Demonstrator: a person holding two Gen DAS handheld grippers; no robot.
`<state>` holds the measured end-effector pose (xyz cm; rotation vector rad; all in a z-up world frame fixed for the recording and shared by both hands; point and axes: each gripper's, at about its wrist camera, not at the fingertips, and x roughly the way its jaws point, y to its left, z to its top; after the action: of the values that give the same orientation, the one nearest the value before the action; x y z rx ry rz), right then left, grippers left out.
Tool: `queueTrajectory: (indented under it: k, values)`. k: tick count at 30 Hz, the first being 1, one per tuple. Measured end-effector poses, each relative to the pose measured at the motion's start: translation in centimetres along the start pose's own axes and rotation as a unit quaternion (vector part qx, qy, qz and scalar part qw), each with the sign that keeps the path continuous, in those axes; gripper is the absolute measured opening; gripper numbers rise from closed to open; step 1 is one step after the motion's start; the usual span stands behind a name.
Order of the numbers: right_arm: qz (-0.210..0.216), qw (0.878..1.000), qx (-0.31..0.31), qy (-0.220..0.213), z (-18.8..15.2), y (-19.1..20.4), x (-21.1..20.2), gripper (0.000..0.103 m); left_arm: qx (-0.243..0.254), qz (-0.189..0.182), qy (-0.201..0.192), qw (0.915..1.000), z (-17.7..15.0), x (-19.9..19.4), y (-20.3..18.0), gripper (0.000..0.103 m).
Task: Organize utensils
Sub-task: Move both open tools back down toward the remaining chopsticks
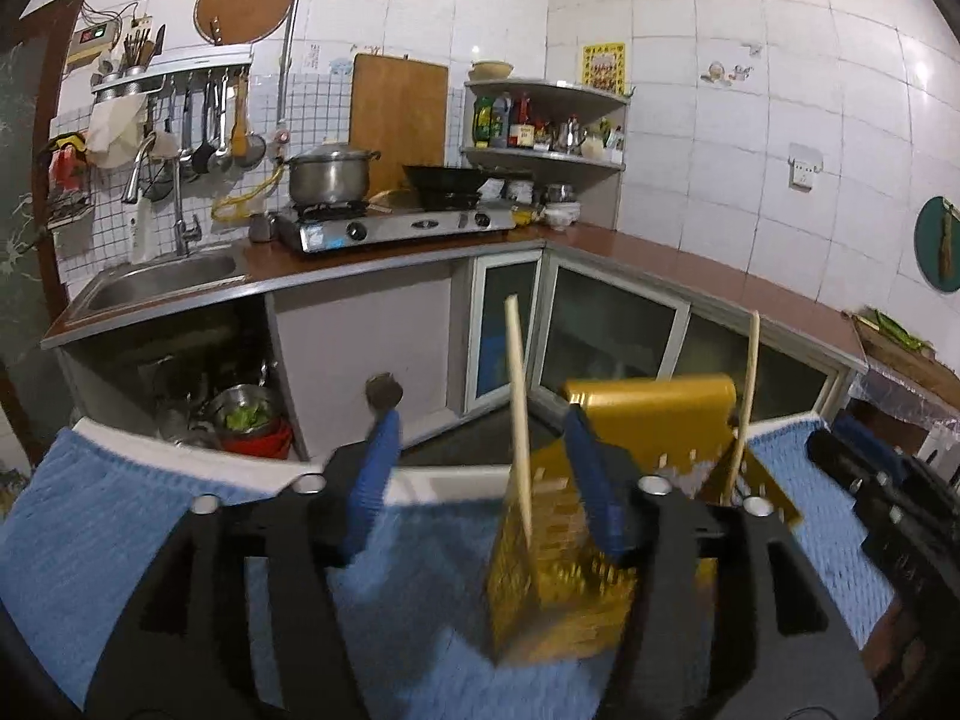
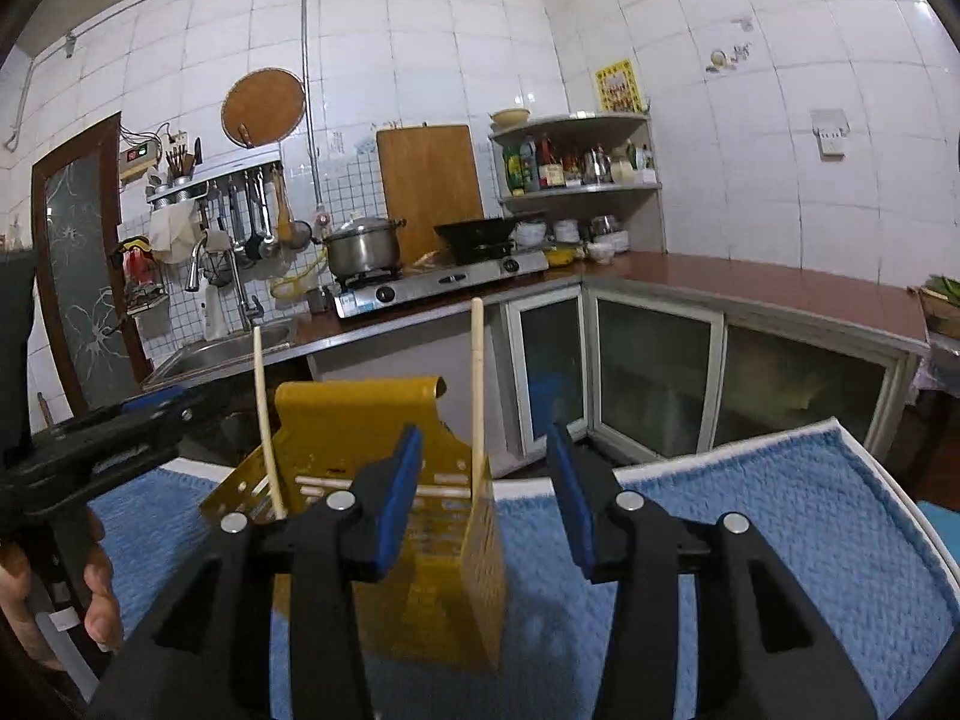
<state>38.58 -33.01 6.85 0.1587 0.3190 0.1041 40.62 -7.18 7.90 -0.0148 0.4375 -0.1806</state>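
The yellow utensil holder [image 2: 414,516] stands upright on the blue towel [image 2: 750,510] that covers the bench, and serves here as the landmark. Two chopsticks stand in it: one [image 2: 477,384] rises at its right front corner, nearly vertical, and the other [image 2: 267,420] leans at its left side. At least one more pale stick lies crosswise inside, seen through the holder's slots.

The left claw [image 1: 483,456] is spread wide and grips nothing. In the left wrist view its right blue pad [image 1: 591,468] sits against or just in front of the holder's [image 1: 600,510] near wall; whether it touches cannot be told. Its left pad hangs in open air well to the left of the holder. One chopstick [image 1: 519,408] stands between the two pads, and the second [image 1: 744,402] is beyond the right pad.

The right claw [image 2: 489,480] is likewise released, jaws wide apart and empty. Its left pad [image 2: 399,498] overlaps the holder's front face, and its right pad hangs to the right of the holder, above the towel. The upright chopstick lies between them, untouched.

From the right wrist view the left claw [image 2: 150,414] reaches toward the holder's left side.
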Motion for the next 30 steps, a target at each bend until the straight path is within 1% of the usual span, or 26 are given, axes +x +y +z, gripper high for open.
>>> queueTrajectory:
  k: [1, 3, 5, 7, 9, 11, 14, 18, 20, 23, 24, 25, 30]
  values:
    - [-0.002, 1.000, 0.002, 0.007, -0.1, -0.1, -0.6, 0.044, 0.003, 0.006, 0.004, 1.0000, -0.3, -0.7, 0.2, 0.072]
    - [-0.001, 1.000, 0.003, 0.021, -0.5, 0.0, -1.8, 0.044, 0.006, 0.015, 0.014, 0.9998, -1.3, -2.1, 0.7, 0.079]
    - [-0.003, 0.999, 0.004, 0.038, -1.1, 0.1, -2.9, 0.044, 0.009, 0.017, 0.029, 0.9994, -2.4, -3.4, 1.2, 0.081]
    - [-0.007, 0.998, 0.008, 0.057, -1.7, 0.2, -3.8, 0.044, 0.007, 0.021, 0.042, 0.9989, -3.3, -4.4, 1.7, 0.087]
    - [-0.007, 0.997, 0.018, 0.077, -2.7, 0.2, -4.8, 0.044, 0.005, 0.023, 0.057, 0.9981, -4.6, -5.4, 2.3, 0.088]
    - [-0.011, 0.996, 0.017, 0.087, -3.6, 0.4, -5.6, 0.044, 0.001, 0.027, 0.069, 0.9973, -5.8, -6.2, 2.8, 0.088]
    - [-0.015, 0.995, 0.011, 0.097, -5.0, 0.8, -7.0, 0.044, -0.006, 0.028, 0.090, 0.9955, -7.7, -7.2, 3.4, 0.088]
    - [-0.019, 0.993, 0.025, 0.113, -7.3, 0.7, -8.2, 0.044, -0.012, 0.029, 0.112, 0.9932, -10.2, -8.5, 3.7, 0.088]
    - [-0.024, 0.992, 0.030, 0.124, -8.4, 0.6, -8.3, 0.044, -0.017, 0.024, 0.125, 0.9917, -11.5, -8.9, 3.6, 0.088]
    - [-0.036, 0.988, 0.038, 0.144, -9.9, 0.4, -8.1, 0.044, -0.012, 0.024, 0.141, 0.9896, -12.9, -9.0, 3.3, 0.089]
    - [-0.039, 0.987, 0.039, 0.152, -10.4, 0.3, -7.9, 0.044, -0.010, 0.025, 0.144, 0.9892, -13.4, -9.1, 3.3, 0.090]
    - [-0.043, 0.985, 0.040, 0.159, -10.9, 0.4, -7.8, 0.044, -0.009, 0.025, 0.149, 0.9885, -13.9, -9.1, 3.2, 0.092]
    - [-0.058, 0.978, 0.039, 0.194, -13.0, 0.5, -6.9, 0.044, -0.007, 0.025, 0.178, 0.9837, -15.5, -8.4, 2.6, 0.092]
